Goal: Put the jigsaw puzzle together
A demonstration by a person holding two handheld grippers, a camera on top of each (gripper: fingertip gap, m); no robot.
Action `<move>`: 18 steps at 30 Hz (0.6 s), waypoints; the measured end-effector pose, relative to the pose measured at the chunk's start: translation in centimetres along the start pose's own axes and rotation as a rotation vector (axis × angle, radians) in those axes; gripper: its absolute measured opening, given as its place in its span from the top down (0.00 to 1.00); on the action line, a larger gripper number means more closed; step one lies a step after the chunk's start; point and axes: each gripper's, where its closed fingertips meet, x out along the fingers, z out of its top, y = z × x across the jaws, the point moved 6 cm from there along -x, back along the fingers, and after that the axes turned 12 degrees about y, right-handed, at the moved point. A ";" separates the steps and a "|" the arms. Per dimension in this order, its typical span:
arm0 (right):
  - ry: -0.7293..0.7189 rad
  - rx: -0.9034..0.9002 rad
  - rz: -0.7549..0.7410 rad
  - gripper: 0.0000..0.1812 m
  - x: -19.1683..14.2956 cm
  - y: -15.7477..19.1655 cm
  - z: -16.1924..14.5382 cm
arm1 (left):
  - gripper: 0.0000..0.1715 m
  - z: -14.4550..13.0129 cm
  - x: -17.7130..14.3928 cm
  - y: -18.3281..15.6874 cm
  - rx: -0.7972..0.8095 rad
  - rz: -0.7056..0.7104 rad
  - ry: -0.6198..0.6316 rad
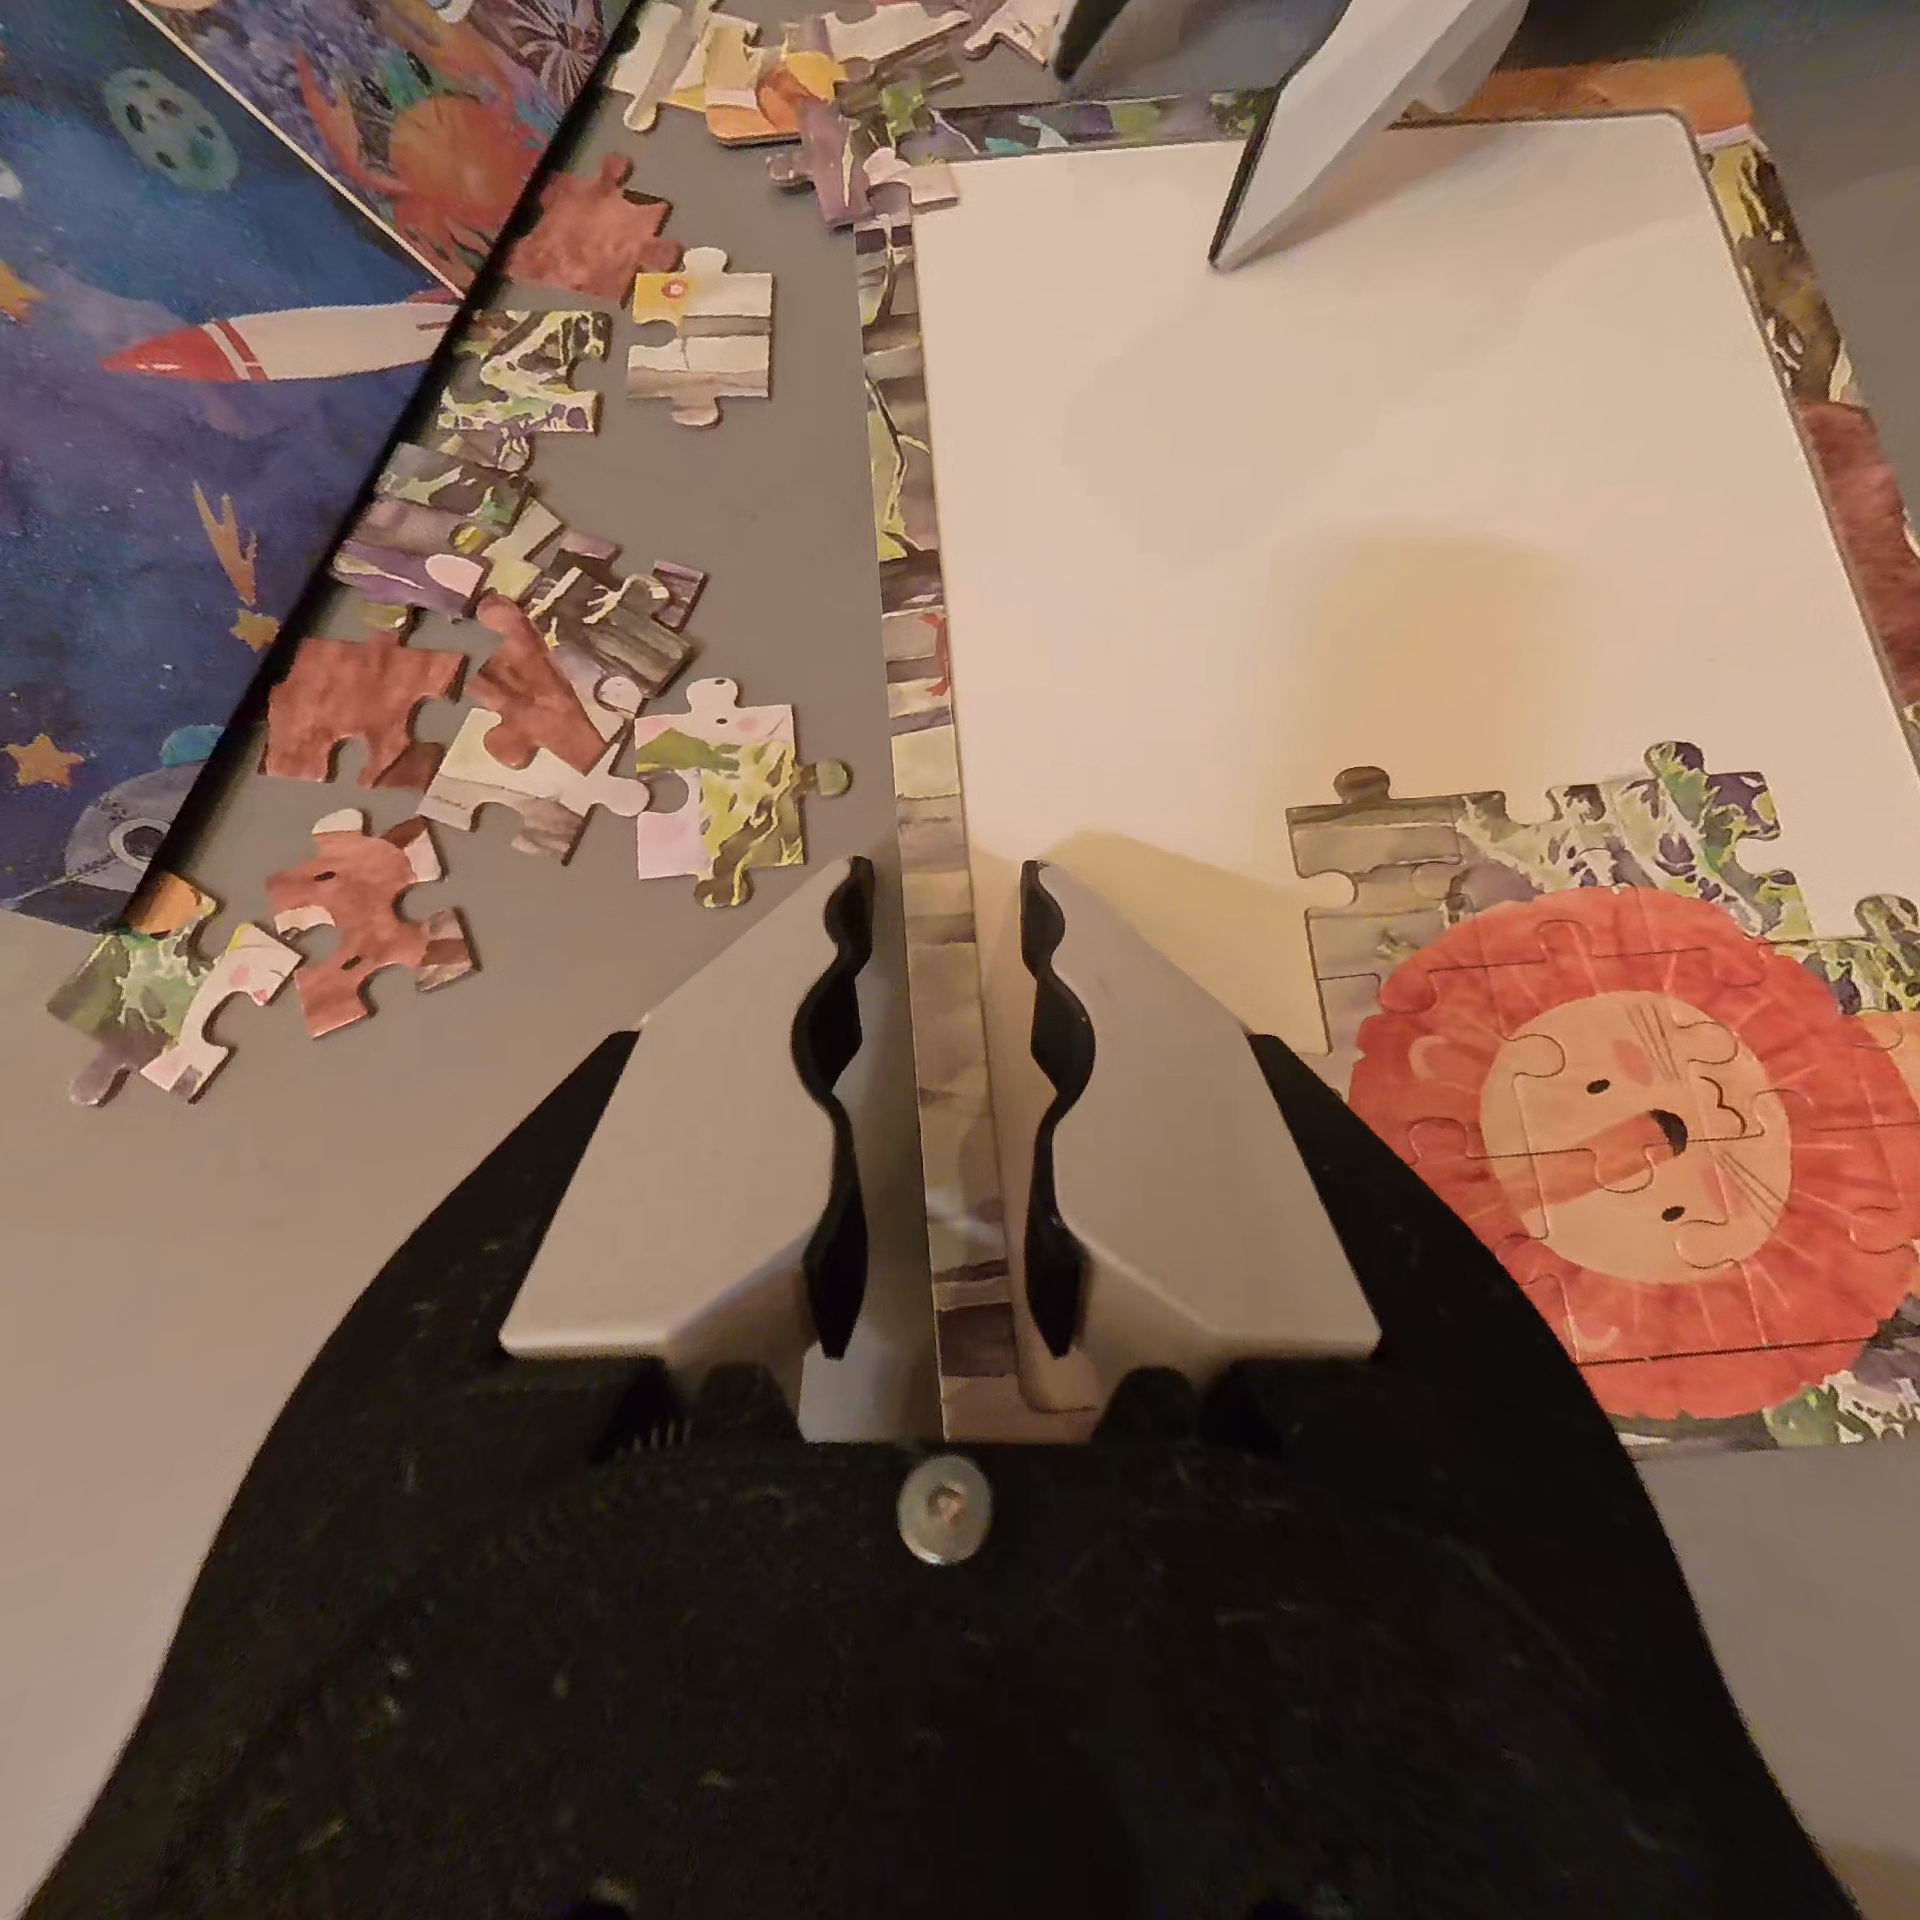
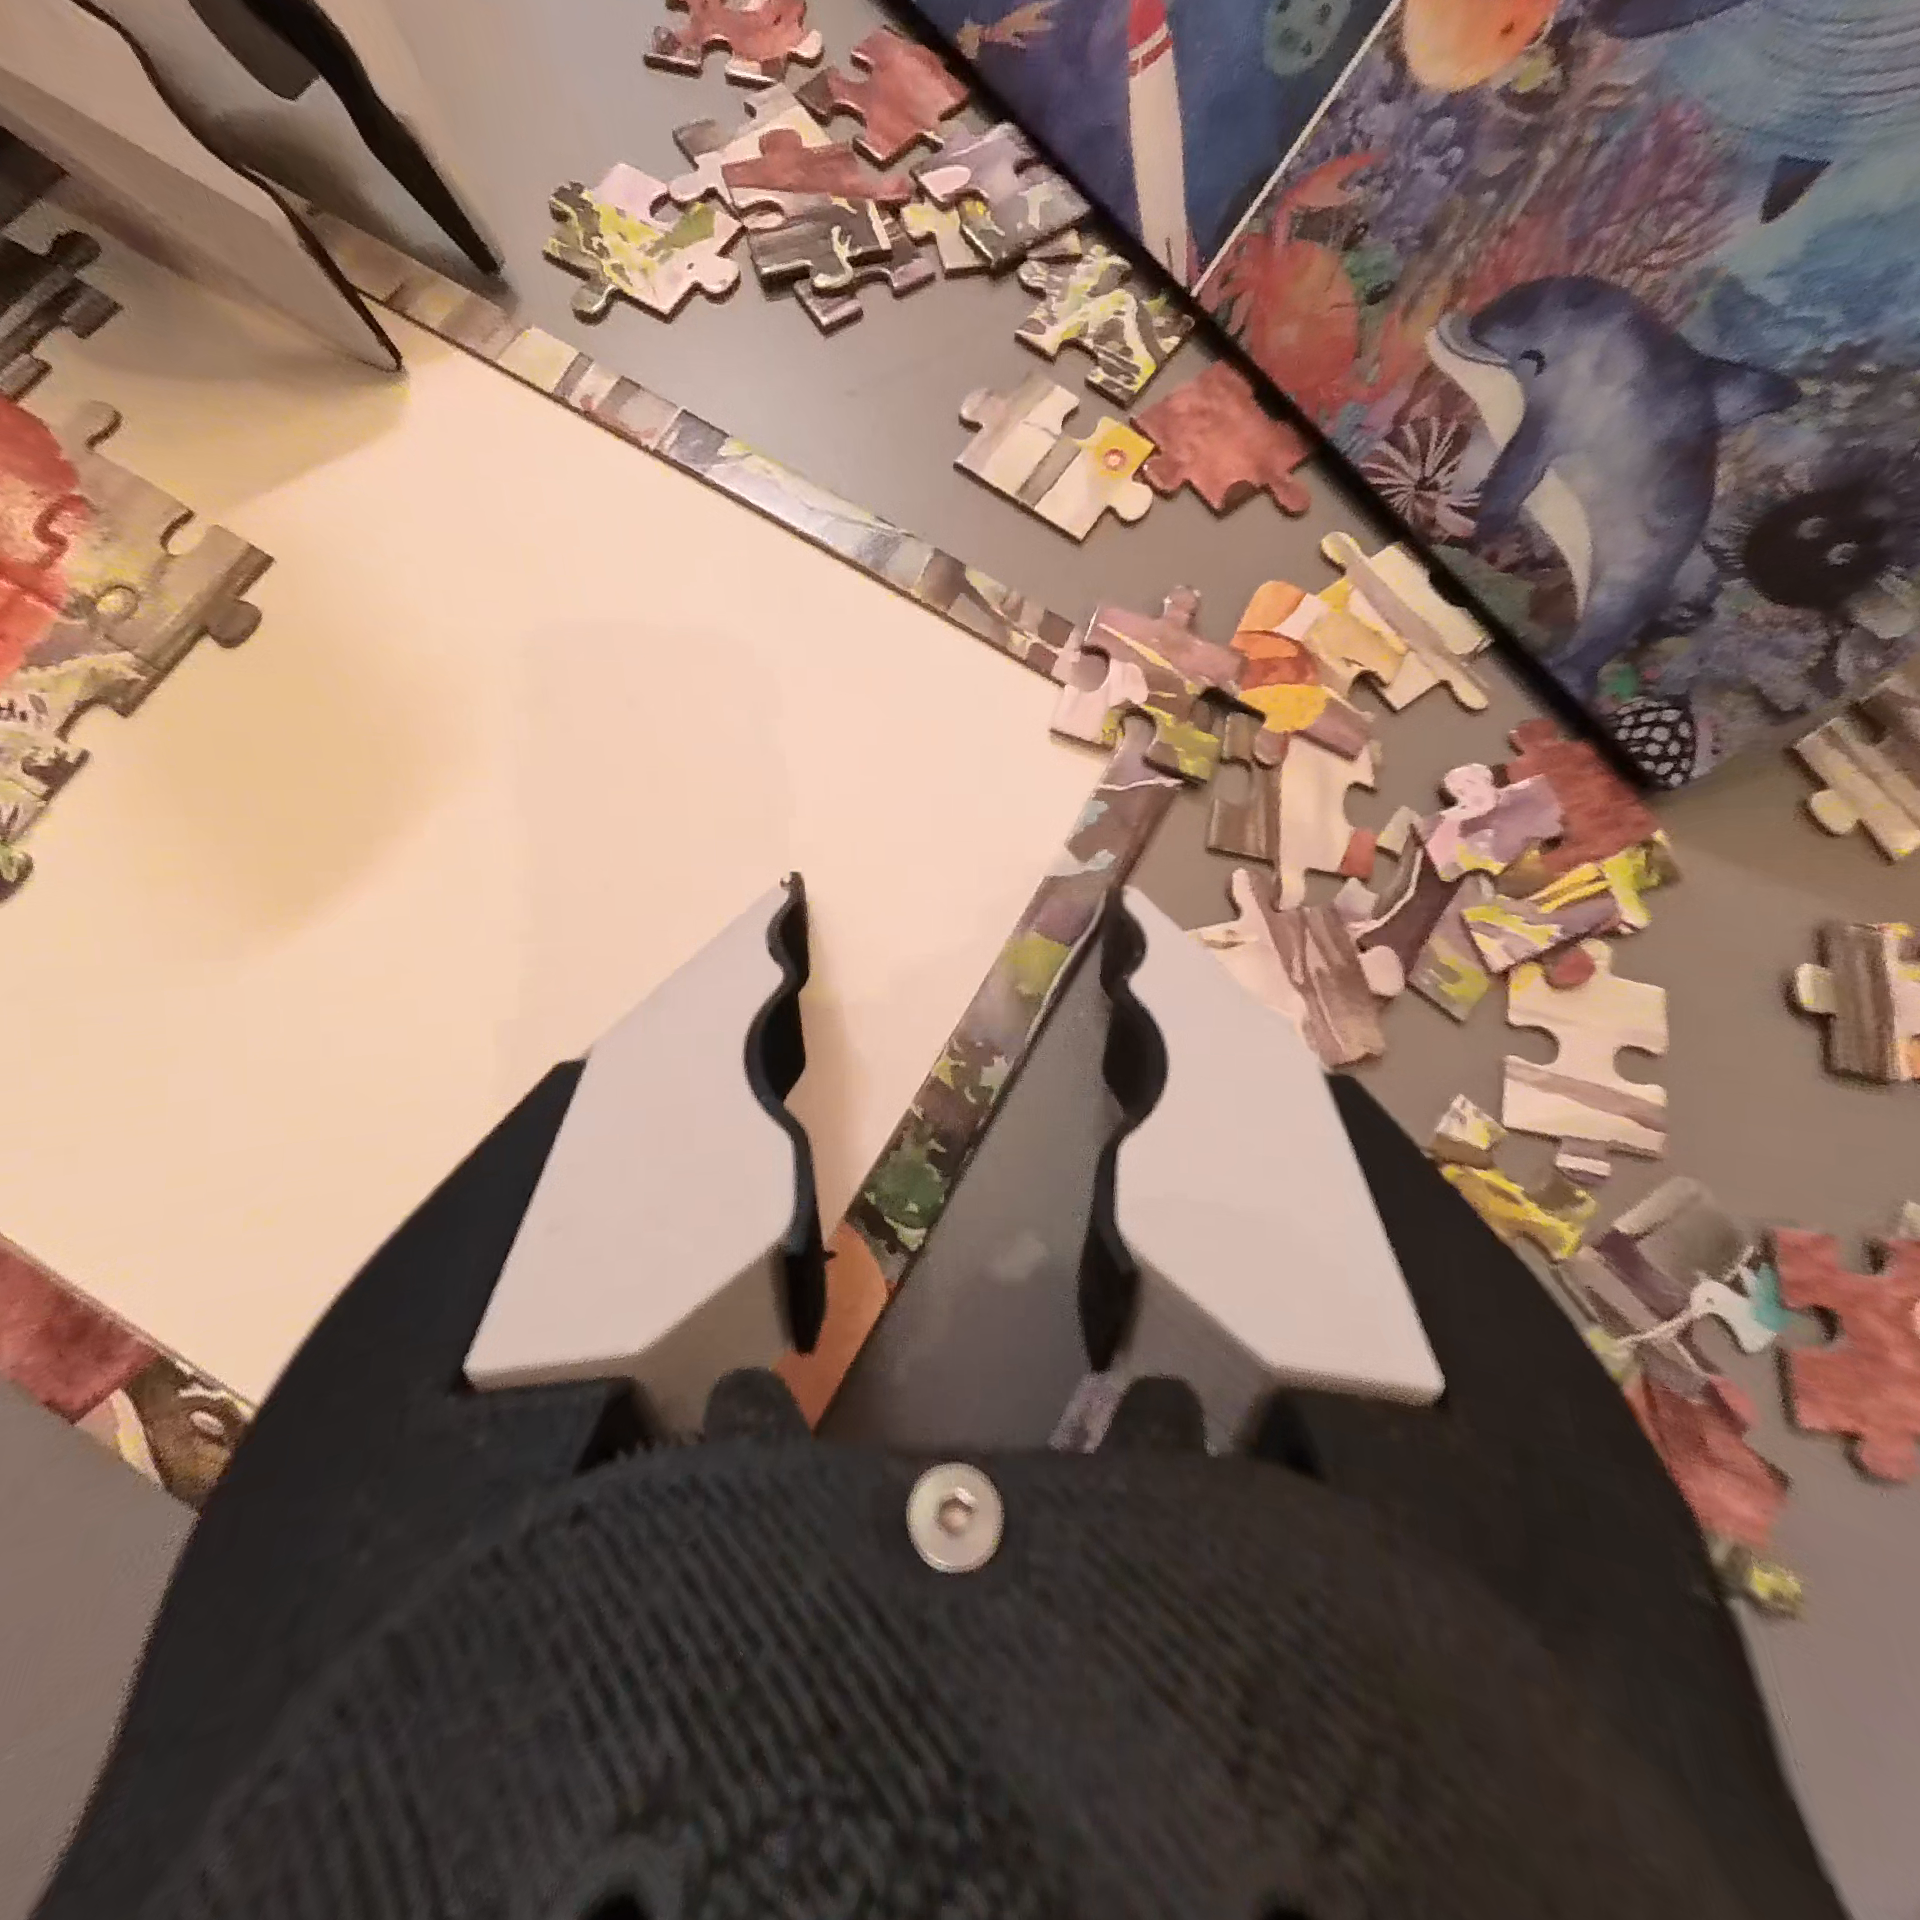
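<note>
The puzzle tray (image 1: 1299,468) has a white floor and a printed border (image 1: 914,644). A joined block of pieces with an orange lion (image 1: 1621,1122) lies in its near right corner. Loose pieces (image 1: 499,665) lie scattered on the grey table left of the tray. My left gripper (image 1: 943,868) is open and empty, its jaws astride the tray's left border. My right gripper (image 2: 956,888) is open and empty, astride the tray's border (image 2: 987,1049) near a corner; it also shows in the left wrist view (image 1: 1299,135) over the tray's far side. More loose pieces (image 2: 1455,883) lie beside it.
A blue space picture board with a rocket (image 1: 156,416) lies left of the loose pieces. An undersea picture board with a dolphin (image 2: 1558,416) lies next to it. The grey table (image 1: 208,1195) runs around the tray.
</note>
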 end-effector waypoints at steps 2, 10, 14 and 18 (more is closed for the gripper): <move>0.002 0.022 0.018 0.70 0.1 -0.1 -0.1 | 0.84 0.0 0.0 0.0 0.002 0.002 0.000; 0.002 0.068 0.034 0.70 0.0 0.0 -0.4 | 0.86 0.0 0.1 -0.1 0.008 0.005 0.009; 0.025 0.050 0.051 0.71 -0.5 0.2 -0.8 | 0.86 0.1 0.1 -0.1 0.018 0.020 0.010; 0.064 -0.012 0.089 0.72 -1.3 1.0 -1.6 | 0.89 0.3 0.2 -0.1 0.030 0.056 0.008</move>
